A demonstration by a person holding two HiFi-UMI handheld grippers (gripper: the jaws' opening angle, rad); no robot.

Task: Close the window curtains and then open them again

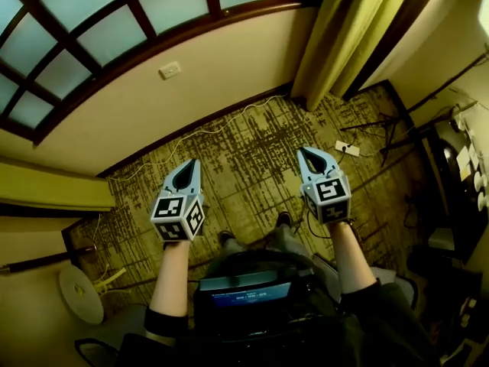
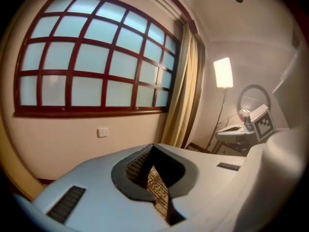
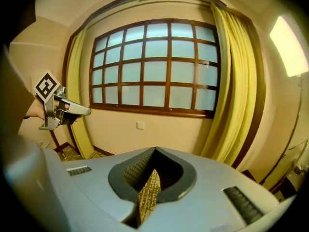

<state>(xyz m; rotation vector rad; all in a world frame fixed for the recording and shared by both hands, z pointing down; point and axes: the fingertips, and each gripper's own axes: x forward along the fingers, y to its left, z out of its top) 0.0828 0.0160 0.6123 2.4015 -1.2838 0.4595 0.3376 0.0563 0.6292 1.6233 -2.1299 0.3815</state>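
The window (image 1: 92, 29) with its dark red grid is uncovered. A yellow curtain (image 1: 344, 29) hangs bunched at its right end, and a second yellow curtain (image 1: 53, 186) is bunched at its left end. In the right gripper view the window (image 3: 154, 66) shows between the left curtain (image 3: 77, 95) and the right curtain (image 3: 231, 91). My left gripper (image 1: 191, 161) and right gripper (image 1: 303, 150) are held side by side over the carpet, well short of the wall. Both are shut with nothing in them and touch neither curtain. The left gripper (image 2: 152, 145) faces the window's right part and the right curtain (image 2: 186, 86).
A white power strip (image 1: 348, 148) and a white cable (image 1: 206, 132) lie on the patterned carpet by the wall. A wall socket (image 1: 170, 70) sits under the window. A lit floor lamp (image 2: 223, 72) and dark stands (image 1: 397, 136) are at the right; a round white base (image 1: 80, 293) lies lower left.
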